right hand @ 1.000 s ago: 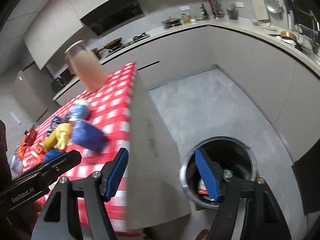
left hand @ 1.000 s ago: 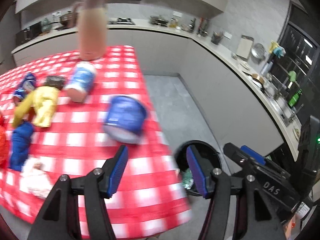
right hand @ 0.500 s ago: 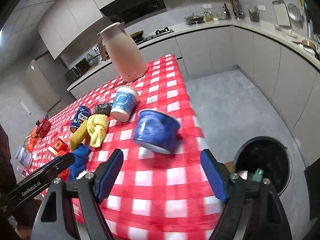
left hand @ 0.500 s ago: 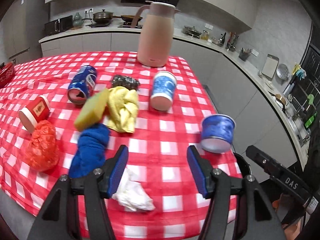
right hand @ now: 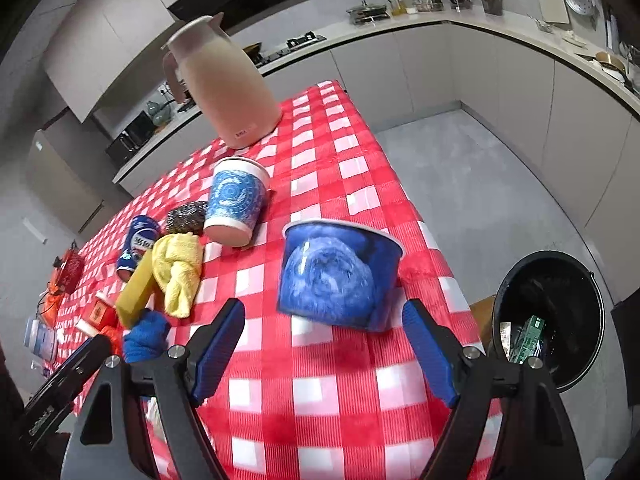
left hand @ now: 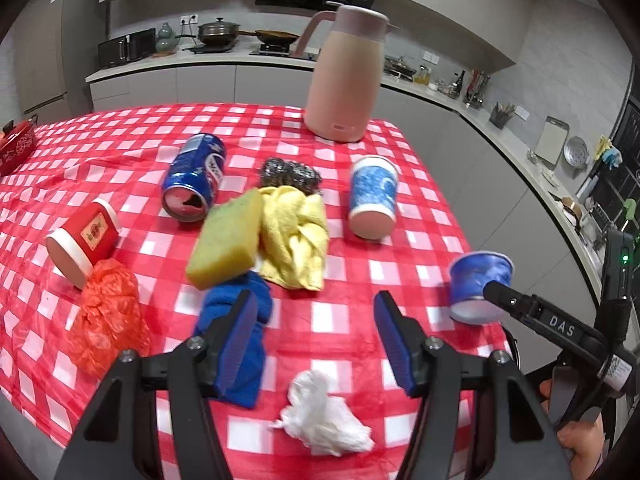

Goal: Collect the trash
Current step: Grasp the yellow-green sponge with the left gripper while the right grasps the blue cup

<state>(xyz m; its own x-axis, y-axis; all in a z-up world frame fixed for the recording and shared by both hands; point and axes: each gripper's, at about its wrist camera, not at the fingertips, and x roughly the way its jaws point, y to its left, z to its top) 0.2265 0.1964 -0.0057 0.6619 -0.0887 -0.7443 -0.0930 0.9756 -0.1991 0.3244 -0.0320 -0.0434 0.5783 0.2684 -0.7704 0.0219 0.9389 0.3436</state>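
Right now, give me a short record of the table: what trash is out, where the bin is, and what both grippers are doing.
surface: red checked tablecloth
trash nearest right gripper: blue paper bowl, upside down
trash nearest left gripper: white tissue
other trash: blue can, on its side
bin: black bin, on the floor off the table's right edge
left gripper: open, empty
right gripper: just opened wider, empty

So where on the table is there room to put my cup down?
There's bare cloth between the pink jug and the blue can, and more between the yellow rag and the dark blue cup. The corner nearest the bin is free too. Around the sponge it's crowded.
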